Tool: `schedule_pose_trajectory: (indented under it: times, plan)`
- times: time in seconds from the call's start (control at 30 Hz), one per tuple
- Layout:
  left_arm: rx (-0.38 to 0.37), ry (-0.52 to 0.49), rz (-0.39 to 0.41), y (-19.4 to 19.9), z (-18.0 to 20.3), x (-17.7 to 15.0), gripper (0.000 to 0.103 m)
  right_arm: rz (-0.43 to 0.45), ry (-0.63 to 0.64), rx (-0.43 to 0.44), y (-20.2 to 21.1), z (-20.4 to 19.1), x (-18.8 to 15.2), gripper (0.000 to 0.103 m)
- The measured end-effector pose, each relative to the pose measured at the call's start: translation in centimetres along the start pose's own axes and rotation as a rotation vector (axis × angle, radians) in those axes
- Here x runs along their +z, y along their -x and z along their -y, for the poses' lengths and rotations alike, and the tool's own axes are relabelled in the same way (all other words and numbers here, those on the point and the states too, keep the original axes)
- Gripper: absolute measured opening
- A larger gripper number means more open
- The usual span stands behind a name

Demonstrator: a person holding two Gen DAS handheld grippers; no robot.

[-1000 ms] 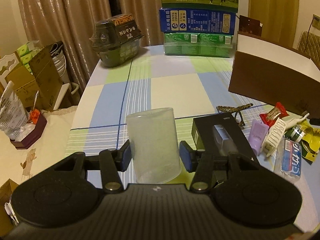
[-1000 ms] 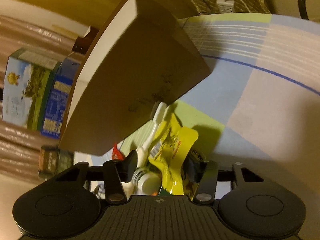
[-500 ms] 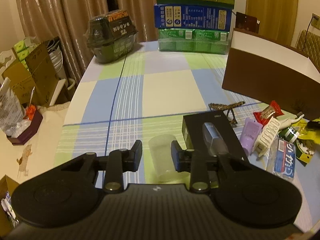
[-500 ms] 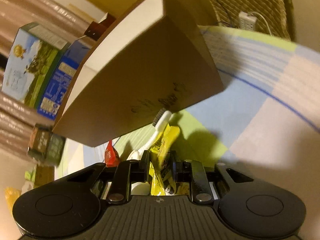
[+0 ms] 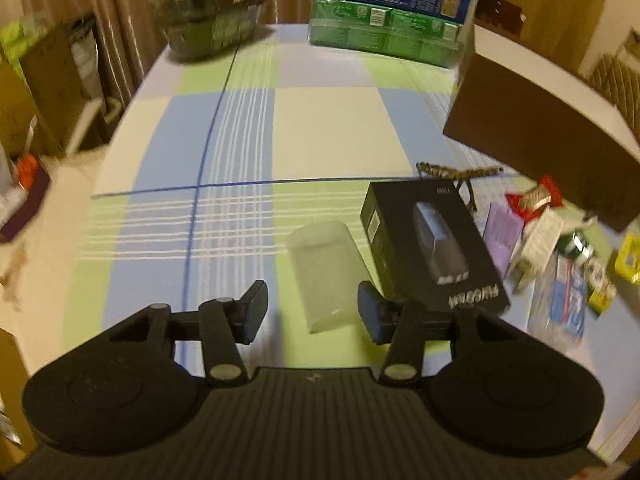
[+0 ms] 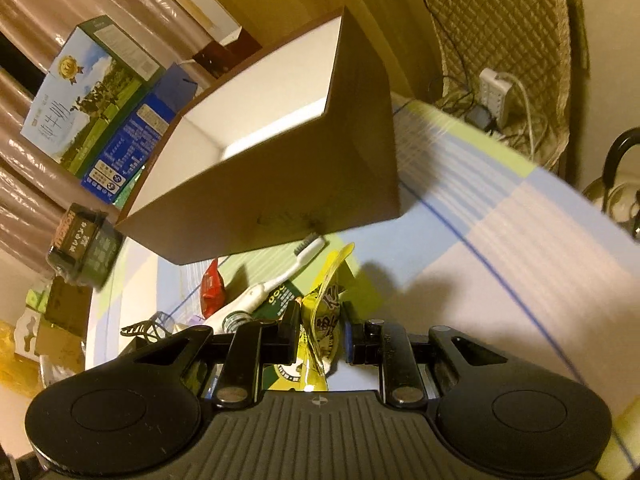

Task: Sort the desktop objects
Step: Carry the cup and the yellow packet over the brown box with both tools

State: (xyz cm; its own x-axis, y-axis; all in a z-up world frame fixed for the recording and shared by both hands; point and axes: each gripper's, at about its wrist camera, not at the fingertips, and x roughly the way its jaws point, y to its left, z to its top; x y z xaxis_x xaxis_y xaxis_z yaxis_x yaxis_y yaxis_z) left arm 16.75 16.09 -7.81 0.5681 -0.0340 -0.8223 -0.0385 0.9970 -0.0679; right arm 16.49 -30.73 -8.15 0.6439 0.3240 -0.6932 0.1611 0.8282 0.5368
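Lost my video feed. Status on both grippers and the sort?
Left gripper open around frosted plastic cup. Right gripper shut on yellow foil packet. Brown cardboard box ahead, nothing blocking.

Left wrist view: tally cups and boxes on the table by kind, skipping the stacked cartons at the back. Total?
Frosted cup: 1
Black box: 1
Brown box: 1
Total: 3
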Motion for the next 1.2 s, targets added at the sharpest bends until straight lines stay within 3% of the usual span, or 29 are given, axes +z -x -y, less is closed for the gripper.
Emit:
schedule_pose_trajectory:
  times: [0.37, 0.53, 0.73, 0.93, 1.2]
  plan:
    - [-0.097, 0.074, -0.115, -4.8, -0.7, 2.5, 0.048, 0.067, -0.024, -0.039, 2.6, 0.8, 1.7, 0.018]
    - [-0.091, 0.028, -0.15, -6.3, -0.1, 2.8, 0.046, 0.062, -0.026, -0.071, 2.8, 1.2, 1.8, 0.018]
    - [-0.086, -0.023, -0.145, -6.6, 0.3, 3.0, 0.046, 0.046, 0.045, -0.124, 2.6, 0.4, 1.8, 0.018]
    - [-0.054, -0.047, -0.139, -5.7, 0.1, 2.0, 0.045, 0.025, 0.203, -0.191, 2.4, -1.6, 1.6, 0.018]
    - [-0.025, -0.036, -0.082, -2.1, -0.7, 1.6, 0.045, 0.004, 0.328, -0.205, 2.8, -3.9, 1.7, 0.018]
